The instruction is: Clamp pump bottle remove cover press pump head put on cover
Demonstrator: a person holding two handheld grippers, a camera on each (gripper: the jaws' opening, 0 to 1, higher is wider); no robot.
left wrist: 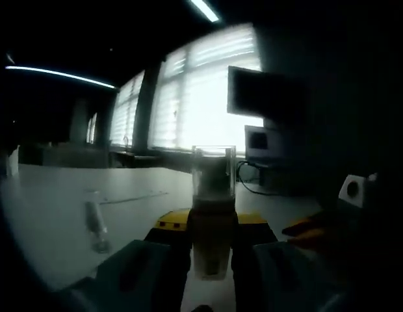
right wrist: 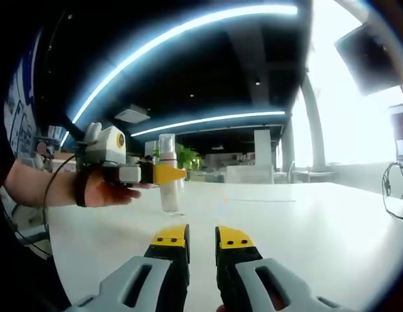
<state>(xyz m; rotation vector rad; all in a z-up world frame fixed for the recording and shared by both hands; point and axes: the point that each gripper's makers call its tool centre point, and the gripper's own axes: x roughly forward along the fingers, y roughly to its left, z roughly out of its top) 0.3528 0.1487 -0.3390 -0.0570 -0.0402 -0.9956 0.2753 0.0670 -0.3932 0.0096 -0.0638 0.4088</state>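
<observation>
A pump bottle (left wrist: 213, 247) with a clear cover (left wrist: 213, 170) over its head stands upright between the yellow-tipped jaws of my left gripper (left wrist: 213, 224), which is shut on its body. In the right gripper view the same bottle (right wrist: 168, 195) stands on the white table (right wrist: 305, 221), held at mid-height by my left gripper (right wrist: 168, 174) in a person's hand (right wrist: 97, 192). The white pump head shows through the cover (right wrist: 167, 146). My right gripper (right wrist: 202, 237) is nearer the camera, well short of the bottle, its jaws a narrow gap apart with nothing between them.
A small clear object (left wrist: 96, 226) lies on the table (left wrist: 52, 208) left of the bottle, with a thin line (left wrist: 133, 197) beyond it. A dim orange-yellow shape (left wrist: 305, 229) and a white box (left wrist: 351, 190) sit at the right. Bright windows (left wrist: 201, 97), a monitor (left wrist: 263, 140) and cables (left wrist: 253, 185) lie behind.
</observation>
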